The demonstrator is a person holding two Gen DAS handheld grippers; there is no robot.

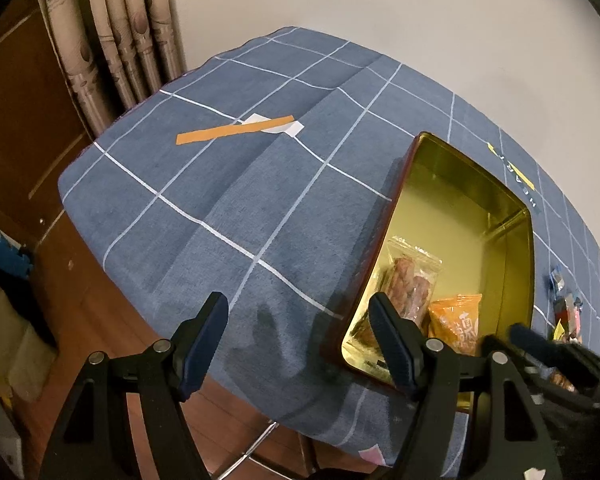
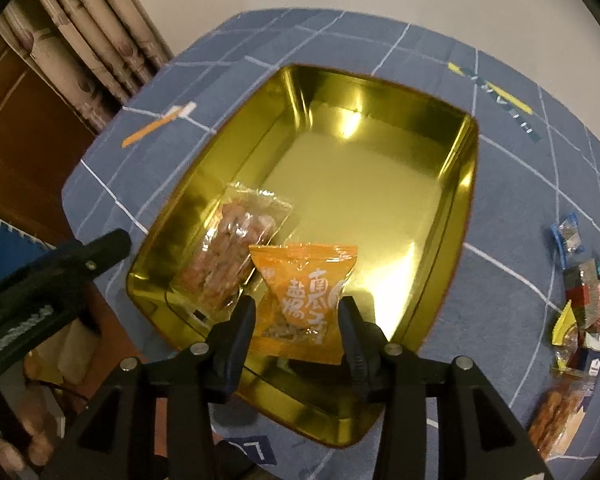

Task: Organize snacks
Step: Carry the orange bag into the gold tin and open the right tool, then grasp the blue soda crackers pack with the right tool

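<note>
Two packets are already seen inside the gold tin (image 2: 452, 184). The orange packet (image 2: 306, 300) lies between the right gripper (image 2: 298, 320) pads, which stand narrowly parted; it should be freed fully before withdrawal. The left gripper (image 1: 298, 344) is held wide, empty.

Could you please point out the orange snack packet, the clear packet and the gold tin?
orange snack packet (image 2: 304, 280): right wrist view, printed front.
clear packet (image 2: 230, 248): right wrist view, middle of wrapper.
gold tin (image 2: 470, 184): right wrist view, right inner wall.
</note>
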